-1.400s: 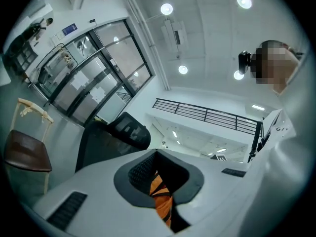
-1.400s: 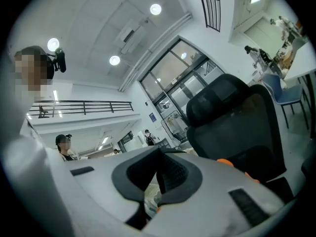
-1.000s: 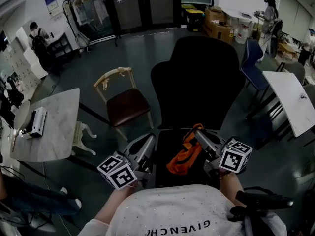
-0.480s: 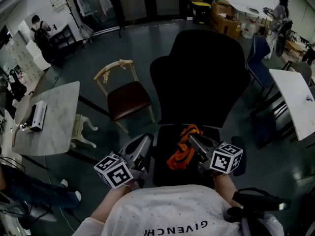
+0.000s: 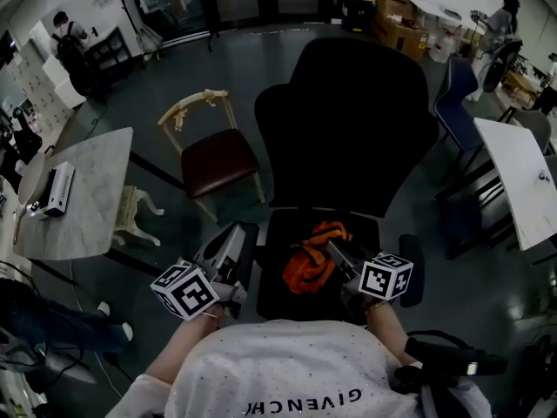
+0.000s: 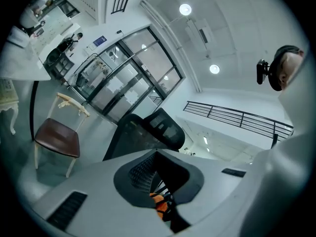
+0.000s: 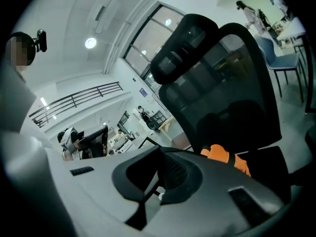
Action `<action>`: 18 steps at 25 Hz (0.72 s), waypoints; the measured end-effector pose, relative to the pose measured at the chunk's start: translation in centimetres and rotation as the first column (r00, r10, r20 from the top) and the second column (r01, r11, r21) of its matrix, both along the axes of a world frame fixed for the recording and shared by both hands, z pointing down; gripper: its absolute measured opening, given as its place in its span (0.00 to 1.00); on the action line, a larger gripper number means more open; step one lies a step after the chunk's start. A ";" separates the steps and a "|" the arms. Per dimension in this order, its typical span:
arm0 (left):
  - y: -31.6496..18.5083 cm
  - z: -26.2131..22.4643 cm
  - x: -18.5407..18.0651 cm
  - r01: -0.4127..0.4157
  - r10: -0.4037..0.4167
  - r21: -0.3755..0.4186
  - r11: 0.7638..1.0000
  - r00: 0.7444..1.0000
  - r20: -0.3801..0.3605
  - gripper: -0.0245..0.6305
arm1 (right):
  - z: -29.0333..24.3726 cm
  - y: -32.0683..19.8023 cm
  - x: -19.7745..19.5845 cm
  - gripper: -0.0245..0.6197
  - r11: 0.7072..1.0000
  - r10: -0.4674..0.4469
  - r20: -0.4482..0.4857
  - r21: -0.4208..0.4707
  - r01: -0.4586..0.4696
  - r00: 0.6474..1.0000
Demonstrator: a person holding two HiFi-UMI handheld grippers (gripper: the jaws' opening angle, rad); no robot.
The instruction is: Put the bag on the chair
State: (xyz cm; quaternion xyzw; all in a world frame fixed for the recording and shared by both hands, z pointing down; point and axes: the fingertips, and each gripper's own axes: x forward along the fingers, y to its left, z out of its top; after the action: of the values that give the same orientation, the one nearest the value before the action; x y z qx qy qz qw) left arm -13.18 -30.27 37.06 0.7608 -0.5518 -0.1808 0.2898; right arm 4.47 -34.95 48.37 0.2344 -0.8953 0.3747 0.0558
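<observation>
A black office chair [image 5: 348,138] stands right in front of me, also seen in the right gripper view [image 7: 222,83] and the left gripper view [image 6: 153,127]. A crumpled orange bag [image 5: 306,266] rests on its seat. My right gripper [image 5: 331,247] is shut, its tips at the bag's upper loop, seemingly on a strap. From that gripper [image 7: 155,191] the bag [image 7: 222,156] shows just past the right jaw. My left gripper [image 5: 244,233] hovers at the seat's left edge, apart from the bag, jaws together. Its own view [image 6: 165,206] shows a sliver of orange bag [image 6: 159,204] beyond the tips.
A wooden chair with a brown seat [image 5: 213,159] stands left of the office chair. A marble table [image 5: 87,225] carries a white device [image 5: 54,190]. At the right are a white table [image 5: 522,172] and a blue chair [image 5: 457,94]. Boxes [image 5: 396,11] and people stand far back.
The right gripper and the bag have come down and slightly left over the seat. The bag, stretched upright before, now lies slumped. The left gripper stays beside the seat.
</observation>
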 end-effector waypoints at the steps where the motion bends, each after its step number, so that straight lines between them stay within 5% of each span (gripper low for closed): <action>1: 0.0 0.2 0.2 0.002 -0.002 -0.005 1.000 1.000 0.002 0.04 | 0.4 0.2 0.4 0.04 1.000 0.004 -0.002 -0.010 -0.004 1.000; 8: 0.4 1.8 1.9 -0.050 0.054 -0.025 0.998 0.988 0.148 0.04 | 3.4 1.1 1.8 0.04 0.996 0.062 -0.011 -0.058 -0.063 0.998; 18: -0.5 3.4 4.2 -0.164 0.174 -0.087 0.983 0.977 0.122 0.04 | 6.8 1.9 2.7 0.04 0.986 0.144 -0.075 -0.076 -0.149 0.987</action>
State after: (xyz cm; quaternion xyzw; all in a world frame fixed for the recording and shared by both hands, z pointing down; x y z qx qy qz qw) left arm -8.95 -30.73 40.48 0.8035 -0.5091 -0.0847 0.2968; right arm 7.14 -33.03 55.13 0.3099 -0.8571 0.4057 0.0685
